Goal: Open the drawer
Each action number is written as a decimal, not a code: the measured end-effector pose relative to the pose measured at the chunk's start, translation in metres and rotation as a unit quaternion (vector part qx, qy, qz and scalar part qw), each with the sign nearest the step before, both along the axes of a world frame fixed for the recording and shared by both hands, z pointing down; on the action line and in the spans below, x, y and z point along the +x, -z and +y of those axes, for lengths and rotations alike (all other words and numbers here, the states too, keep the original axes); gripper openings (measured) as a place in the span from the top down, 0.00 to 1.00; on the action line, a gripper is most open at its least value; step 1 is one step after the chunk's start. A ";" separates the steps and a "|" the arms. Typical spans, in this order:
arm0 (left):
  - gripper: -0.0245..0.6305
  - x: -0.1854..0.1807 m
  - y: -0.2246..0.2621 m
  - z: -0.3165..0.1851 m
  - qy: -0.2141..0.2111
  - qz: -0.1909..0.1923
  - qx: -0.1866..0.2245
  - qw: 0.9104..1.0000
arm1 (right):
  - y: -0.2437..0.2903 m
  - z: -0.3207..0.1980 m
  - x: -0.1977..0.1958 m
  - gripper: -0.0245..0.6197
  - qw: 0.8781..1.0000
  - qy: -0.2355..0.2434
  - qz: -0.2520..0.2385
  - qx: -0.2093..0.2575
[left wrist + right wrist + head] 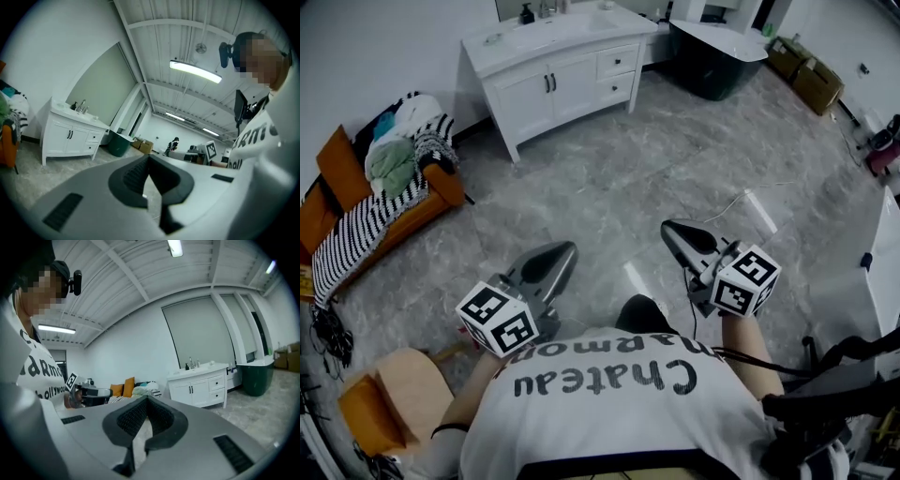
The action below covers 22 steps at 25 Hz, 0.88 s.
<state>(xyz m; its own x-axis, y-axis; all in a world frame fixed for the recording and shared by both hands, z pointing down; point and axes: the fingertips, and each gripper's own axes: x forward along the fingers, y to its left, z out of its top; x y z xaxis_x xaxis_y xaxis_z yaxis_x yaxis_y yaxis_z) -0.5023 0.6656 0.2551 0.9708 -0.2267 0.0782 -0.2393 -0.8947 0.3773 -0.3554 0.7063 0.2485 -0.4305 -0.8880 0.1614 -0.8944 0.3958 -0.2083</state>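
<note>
One vanity (546, 42), two drawers (617, 62), two doors (551, 86), one sofa (442, 183), one bathtub (717, 58).

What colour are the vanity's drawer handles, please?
Black drawer handles, clearest in the head view.

The far vanity cabinet (548, 84) and its drawer (617, 61) are white with black handles, over a grey marbled floor (609, 178). At left, an orange sofa (412, 208) carries a black-and-white striped blanket (361, 230). The far tub (717, 61) is dark green. The left gripper (565, 251) and right gripper (668, 228) are grey with black pads

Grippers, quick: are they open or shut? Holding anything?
Left gripper: shut, holding nothing.
Right gripper: shut, holding nothing.
</note>
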 end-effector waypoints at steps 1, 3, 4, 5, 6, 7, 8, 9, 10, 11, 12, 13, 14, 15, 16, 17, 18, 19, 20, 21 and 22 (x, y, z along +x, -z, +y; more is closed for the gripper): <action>0.95 -0.002 0.001 -0.005 0.001 -0.001 0.000 1.000 | 0.003 -0.003 0.007 0.95 1.000 0.009 0.021 -0.012; 0.95 -0.004 0.004 -0.013 0.004 -0.001 -0.004 1.000 | 0.015 -0.008 0.020 0.95 0.997 0.027 0.065 -0.030; 0.95 -0.005 0.004 -0.017 0.004 -0.002 -0.004 1.000 | 0.024 -0.011 0.029 0.95 0.995 0.031 0.085 -0.033; 0.95 -0.004 0.004 -0.022 0.004 -0.003 -0.004 1.000 | 0.035 -0.015 0.039 0.95 0.994 0.028 0.097 -0.031; 0.95 -0.003 0.005 -0.027 0.004 -0.004 -0.005 1.000 | 0.046 -0.021 0.049 0.95 0.995 0.022 0.098 -0.026; 0.95 -0.002 0.006 -0.032 0.003 -0.003 -0.005 1.000 | 0.057 -0.029 0.059 0.95 0.996 0.018 0.089 -0.023; 0.95 -0.001 0.008 -0.037 0.003 -0.002 -0.004 1.000 | 0.067 -0.038 0.067 0.95 0.997 0.017 0.078 -0.023; 0.95 0.001 0.010 -0.044 0.004 -0.002 -0.003 1.000 | 0.076 -0.048 0.073 0.95 0.997 0.020 0.072 -0.026; 0.95 0.004 0.013 -0.051 0.006 -0.002 -0.001 1.000 | 0.083 -0.058 0.077 0.95 0.997 0.024 0.075 -0.028; 0.95 0.006 0.016 -0.059 0.009 -0.002 0.001 1.000 | 0.088 -0.070 0.080 0.95 0.996 0.028 0.084 -0.028; 0.95 0.010 0.018 -0.068 0.012 -0.003 0.003 1.000 | 0.092 -0.082 0.081 0.95 0.995 0.032 0.095 -0.028; 0.95 0.015 0.019 -0.077 0.015 -0.003 0.004 1.000 | 0.093 -0.094 0.082 0.95 0.994 0.038 0.103 -0.027; 0.95 0.020 0.021 -0.087 0.017 -0.003 0.005 1.000 | 0.093 -0.107 0.082 0.95 0.993 0.045 0.107 -0.026; 0.95 0.027 0.022 -0.097 0.019 -0.003 0.005 1.000 | 0.093 -0.121 0.082 0.95 0.992 0.052 0.109 -0.024; 0.95 0.033 0.023 -0.107 0.022 -0.002 0.006 1.000 | 0.092 -0.134 0.081 0.95 0.992 0.059 0.110 -0.022; 0.95 0.041 0.026 -0.116 0.025 -0.001 0.008 1.000 | 0.089 -0.146 0.080 0.95 0.992 0.066 0.110 -0.021; 0.95 0.049 0.028 -0.124 0.028 0.001 0.009 1.000 | 0.086 -0.157 0.080 0.95 0.991 0.074 0.110 -0.020; 0.95 0.057 0.030 -0.132 0.030 0.002 0.010 1.000 | 0.083 -0.167 0.079 0.95 0.990 0.081 0.110 -0.020; 0.95 0.067 0.032 -0.138 0.029 0.002 0.010 1.000 | 0.080 -0.176 0.080 0.95 0.990 0.088 0.111 -0.020; 0.95 0.077 0.034 -0.144 0.027 0.001 0.012 1.000 | 0.078 -0.185 0.083 0.95 0.989 0.093 0.111 -0.020; 0.95 0.088 0.036 -0.151 0.024 -0.001 0.016 1.000 | 0.077 -0.193 0.087 0.95 0.989 0.098 0.110 -0.021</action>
